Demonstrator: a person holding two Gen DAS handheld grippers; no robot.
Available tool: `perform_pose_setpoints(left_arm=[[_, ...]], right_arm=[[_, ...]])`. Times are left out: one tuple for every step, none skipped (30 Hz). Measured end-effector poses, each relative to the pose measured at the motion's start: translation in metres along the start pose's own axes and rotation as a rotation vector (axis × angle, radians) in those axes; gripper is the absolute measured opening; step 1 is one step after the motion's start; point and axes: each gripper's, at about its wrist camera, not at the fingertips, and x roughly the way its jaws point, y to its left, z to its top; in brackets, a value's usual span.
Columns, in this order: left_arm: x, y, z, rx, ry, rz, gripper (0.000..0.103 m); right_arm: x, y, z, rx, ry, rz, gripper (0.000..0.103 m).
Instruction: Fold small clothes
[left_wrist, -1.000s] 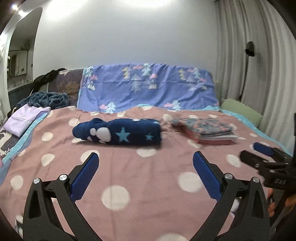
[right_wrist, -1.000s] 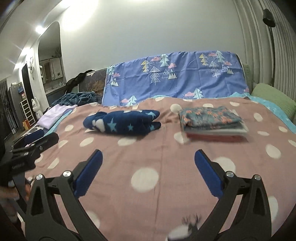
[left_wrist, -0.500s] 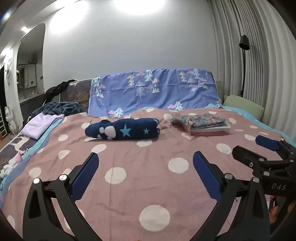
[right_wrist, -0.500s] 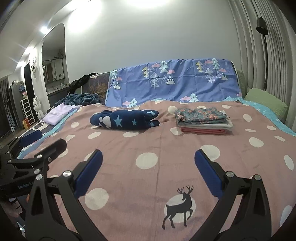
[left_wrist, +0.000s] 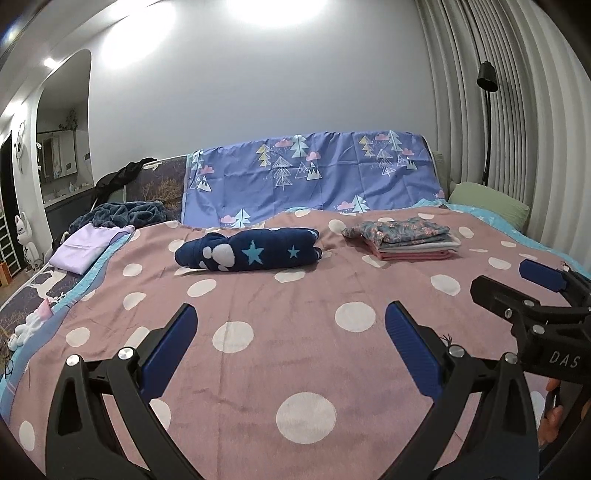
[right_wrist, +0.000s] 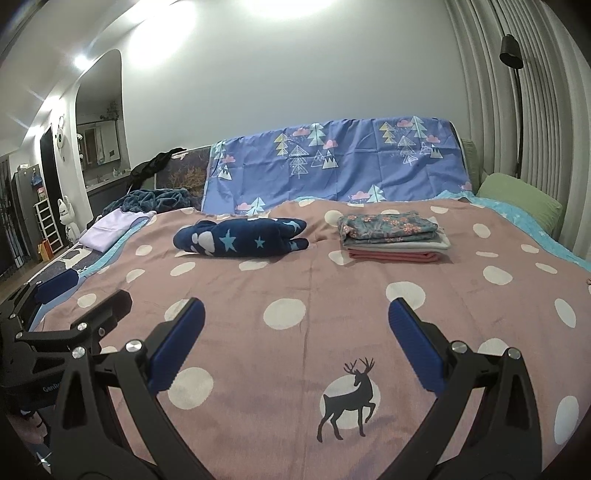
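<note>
A folded navy garment with stars (left_wrist: 251, 251) (right_wrist: 240, 242) lies on the pink dotted bedspread (left_wrist: 295, 332) (right_wrist: 295, 288) at mid-bed. A stack of folded small clothes (left_wrist: 402, 240) (right_wrist: 391, 234) sits to its right. My left gripper (left_wrist: 291, 332) is open and empty, held above the near part of the bed, well short of both. My right gripper (right_wrist: 295, 325) is open and empty too. Each gripper shows at the edge of the other's view, the right one (left_wrist: 532, 295) and the left one (right_wrist: 70, 306).
A blue tree-print sheet (left_wrist: 314, 177) covers the headboard. A lilac cloth (left_wrist: 88, 247) and a dark blanket (left_wrist: 125, 216) lie at the far left. A green pillow (left_wrist: 487, 203) is at the right by the curtains, with a floor lamp (left_wrist: 487, 81).
Both grippers have pulled back and risen away from the clothes, so the bed looks farther off. The jaws have stayed open. The clothes have not moved.
</note>
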Motion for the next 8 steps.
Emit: perform_pose_setpoints(left_arm=[[0.0005,0.0006,0.0002,-0.006,0.005,0.001,0.102],[0.0017,0.0013,0.0001,-0.013,0.014,0.002,0.102],[0.0026,0.0018,-0.0002,-0.015,0.02,0.004,0.102],[0.0034,0.0017,-0.0005,-0.014,0.026,0.005,0.102],[0.0046,0.0017,-0.0012,-0.011,0.033,0.011,0.102],[0.0052,0.0013,-0.0018,-0.009,0.038,0.014,0.102],[0.0058,0.0011,-0.0027,-0.008,0.042,0.016,0.102],[0.0064,0.0008,-0.0034,-0.007,0.047,0.017,0.102]], right_arm=[[0.0,-0.0006,0.0004,0.001,0.0,-0.002,0.101],[-0.0005,-0.0007,0.0002,0.001,-0.001,-0.004,0.101],[-0.0006,-0.0008,-0.0001,0.0,0.0,-0.005,0.101],[-0.0006,-0.0007,-0.0004,-0.004,0.001,-0.008,0.101],[-0.0004,-0.0005,-0.0007,-0.006,0.002,-0.01,0.101],[0.0,-0.0006,-0.0006,-0.008,0.003,-0.013,0.101],[0.0002,-0.0007,-0.001,-0.01,0.004,-0.015,0.101],[0.0005,-0.0003,-0.0015,-0.011,0.005,-0.017,0.101]])
